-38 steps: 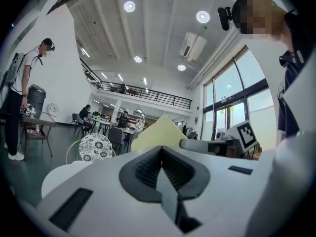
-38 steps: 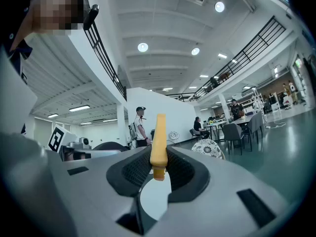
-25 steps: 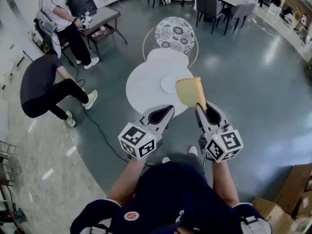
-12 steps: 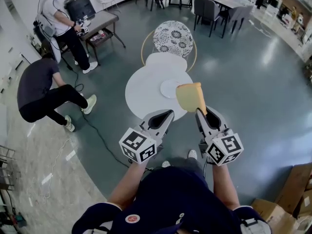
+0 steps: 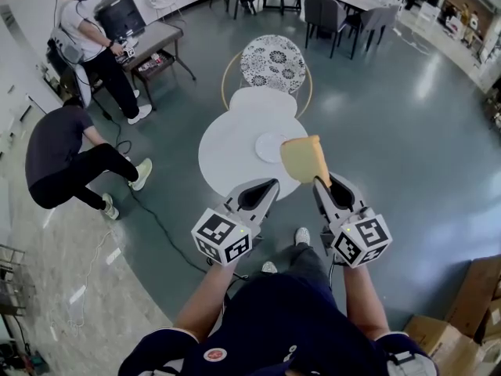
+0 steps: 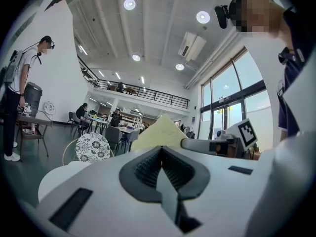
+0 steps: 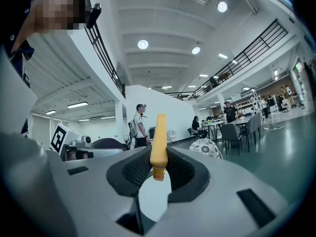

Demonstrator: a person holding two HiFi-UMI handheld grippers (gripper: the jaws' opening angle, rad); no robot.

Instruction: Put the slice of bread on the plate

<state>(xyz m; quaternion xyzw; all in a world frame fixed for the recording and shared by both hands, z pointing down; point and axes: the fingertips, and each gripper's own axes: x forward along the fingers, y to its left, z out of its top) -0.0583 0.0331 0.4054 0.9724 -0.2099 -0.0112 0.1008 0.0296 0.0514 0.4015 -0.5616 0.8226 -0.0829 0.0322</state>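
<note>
Two grippers: right gripper is pinched on the slice of bread, up in the air by the plate. Left gripper is shut w/ nothing in it, near the plate.

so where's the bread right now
In the head view the bread is right of centre, clamped upright in the right gripper. It shows against the right edge of the plate on the round table, not yet on it.

Head view steeply down, gripper views level along jaws, all showing bread
</note>
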